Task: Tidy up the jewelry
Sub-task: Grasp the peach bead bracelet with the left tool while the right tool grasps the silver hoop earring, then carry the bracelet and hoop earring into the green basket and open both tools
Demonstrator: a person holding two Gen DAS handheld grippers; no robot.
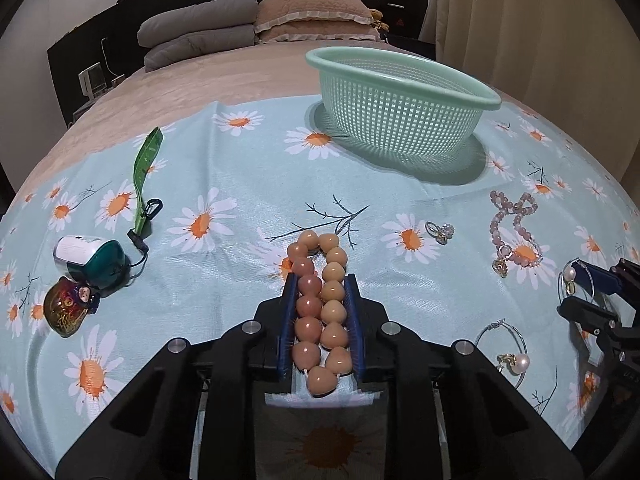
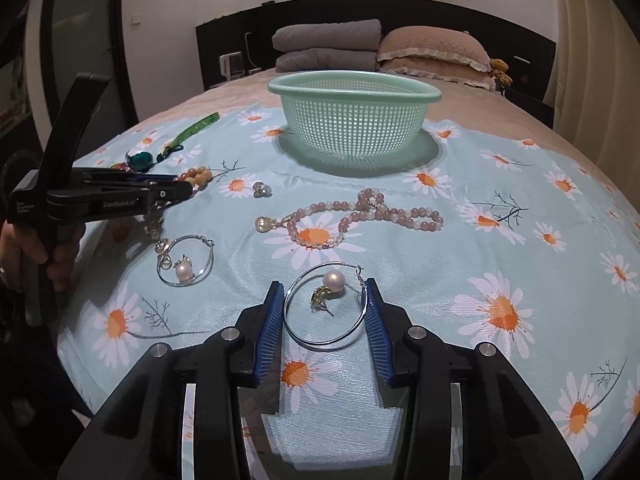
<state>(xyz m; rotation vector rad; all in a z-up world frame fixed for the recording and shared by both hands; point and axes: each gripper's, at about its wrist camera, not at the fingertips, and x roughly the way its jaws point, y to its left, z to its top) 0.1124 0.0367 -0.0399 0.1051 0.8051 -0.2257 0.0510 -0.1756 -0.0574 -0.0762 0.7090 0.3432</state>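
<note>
A bracelet of large peach and pink beads lies on the daisy-print cloth, and my left gripper is shut on it, its blue pads pressing both rows of beads. In the right wrist view, a silver hoop earring with a pearl sits between the pads of my right gripper, which touch the hoop on both sides. The mint green mesh basket stands farther back, empty as far as I can see. From the right wrist view, my left gripper is at the far left, held by a hand.
A second pearl hoop earring, a pink bead necklace with a pendant and a small ring lie loose between the grippers and the basket. A green lanyard, a teal-and-white object and a shiny clip lie left.
</note>
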